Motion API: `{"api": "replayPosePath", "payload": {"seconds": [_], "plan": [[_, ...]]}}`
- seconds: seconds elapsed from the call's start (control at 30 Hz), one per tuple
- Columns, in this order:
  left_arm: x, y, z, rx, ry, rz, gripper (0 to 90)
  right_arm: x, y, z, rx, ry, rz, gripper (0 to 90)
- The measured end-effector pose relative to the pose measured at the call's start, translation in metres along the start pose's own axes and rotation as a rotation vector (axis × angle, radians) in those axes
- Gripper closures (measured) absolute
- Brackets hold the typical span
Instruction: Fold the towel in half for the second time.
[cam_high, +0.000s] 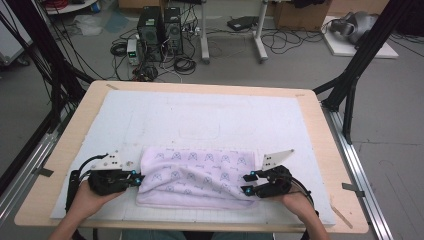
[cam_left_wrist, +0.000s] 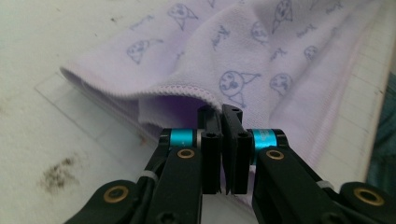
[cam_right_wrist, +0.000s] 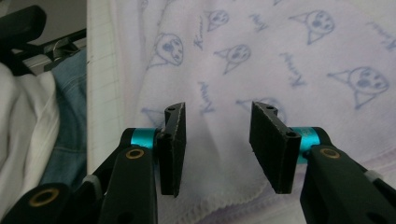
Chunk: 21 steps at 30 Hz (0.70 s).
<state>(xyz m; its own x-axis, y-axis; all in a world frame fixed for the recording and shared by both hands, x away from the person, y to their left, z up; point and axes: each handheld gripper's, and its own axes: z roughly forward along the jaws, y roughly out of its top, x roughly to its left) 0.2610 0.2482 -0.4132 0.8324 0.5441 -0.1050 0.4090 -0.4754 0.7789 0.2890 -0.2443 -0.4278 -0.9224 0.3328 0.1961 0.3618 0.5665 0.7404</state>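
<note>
lilac towel folded, near table's front edge | left gripper clamped at hem, maybe one layer only: fold could peel apart | right gripper gaping over cloth, nothing pinched: uneven lift likely

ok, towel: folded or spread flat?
Folded. The lilac towel lies doubled on the white mat; the left gripper view shows stacked layers with a hemmed edge over a lower one.

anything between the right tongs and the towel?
Nothing visible. The right tongs hang open right over the folded lilac printed towel at its right end, bare cloth between the jaws. The left tongs are already shut at the towel's left edge; whether they pinch cloth I cannot tell.
</note>
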Motion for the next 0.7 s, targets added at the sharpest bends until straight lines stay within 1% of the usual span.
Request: {"api": "replayPosePath", "payload": {"seconds": [0.03,0.07,0.1,0.17,0.2,0.27,0.3,0.37,0.47,0.53,0.63,0.67,0.7], "plan": [[-0.001,-0.002,-0.004,-0.003,-0.005,-0.004,85.7,0.002,-0.001,-0.001,0.001,0.008,0.001,55.9],[-0.002,-0.004,-0.009,-0.009,-0.009,-0.008,84.2,0.003,-0.002,-0.003,0.006,0.007,-0.007,55.8],[-0.003,-0.005,-0.014,-0.021,-0.003,-0.017,80.1,0.004,-0.002,-0.005,0.0,-0.003,-0.012,55.7],[-0.003,-0.002,-0.023,-0.043,0.032,-0.032,65.4,0.006,0.001,-0.01,-0.022,-0.011,-0.016,55.7],[-0.002,0.001,-0.026,-0.052,0.039,-0.034,60.8,0.008,0.003,-0.012,-0.032,-0.018,-0.021,55.7],[-0.003,0.007,-0.027,-0.063,0.061,-0.026,53.8,0.011,0.007,-0.012,-0.044,-0.021,-0.039,55.8],[-0.004,0.009,-0.026,-0.057,0.06,-0.014,52.8,0.012,0.009,-0.011,-0.042,-0.021,-0.048,55.8],[-0.007,0.011,-0.019,-0.043,0.057,0.008,53.9,0.015,0.01,-0.007,-0.025,-0.028,-0.066,55.9],[-0.009,0.006,-0.002,-0.01,0.04,0.016,55.0,0.016,0.006,-0.001,-0.01,-0.027,-0.075,56.1],[-0.01,0.002,0.006,0.018,0.045,0.019,60.2,0.017,0.0,0.003,0.005,-0.033,-0.081,57.8],[-0.011,-0.008,0.014,0.091,0.044,0.021,70.2,0.021,-0.007,0.005,0.035,-0.042,-0.1,62.5],[-0.012,-0.012,0.015,0.104,0.049,0.019,70.7,0.022,-0.01,0.005,0.045,-0.041,-0.105,64.4],[-0.012,-0.015,0.015,0.106,0.054,0.014,70.7,0.023,-0.013,0.005,0.052,-0.045,-0.106,65.4]]}}
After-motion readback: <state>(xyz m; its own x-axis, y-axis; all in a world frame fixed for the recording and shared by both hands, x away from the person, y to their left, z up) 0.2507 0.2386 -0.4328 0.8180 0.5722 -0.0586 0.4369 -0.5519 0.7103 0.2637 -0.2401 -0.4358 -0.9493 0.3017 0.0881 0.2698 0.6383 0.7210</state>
